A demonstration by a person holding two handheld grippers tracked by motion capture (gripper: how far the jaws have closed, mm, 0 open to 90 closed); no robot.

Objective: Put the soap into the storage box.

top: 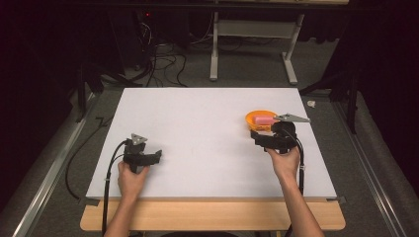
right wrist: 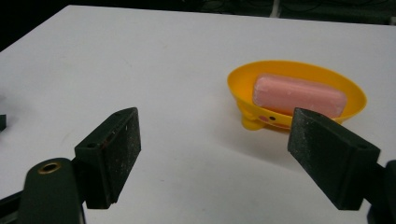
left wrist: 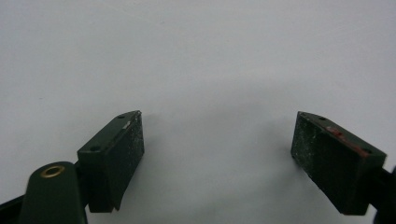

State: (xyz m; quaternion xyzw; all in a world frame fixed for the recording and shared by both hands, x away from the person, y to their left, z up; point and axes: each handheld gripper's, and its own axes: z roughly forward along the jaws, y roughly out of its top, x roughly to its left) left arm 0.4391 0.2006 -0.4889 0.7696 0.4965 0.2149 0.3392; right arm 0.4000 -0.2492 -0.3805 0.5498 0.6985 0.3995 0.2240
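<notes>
- You are bringing the right tongs (right wrist: 212,154), spread wide and empty, toward the pink soap (right wrist: 299,94) lying in the yellow dish (right wrist: 243,81).
- Your left tongs (left wrist: 217,149) are idling wide over the worktop (top: 197,128).
- Next, probably straddle the soap.

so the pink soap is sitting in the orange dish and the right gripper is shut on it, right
Not quite. The pink soap does lie in the orange dish, but the right gripper is open, not shut on it. The right gripper view shows its fingers spread wide, short of the dish, with nothing between them.
</notes>
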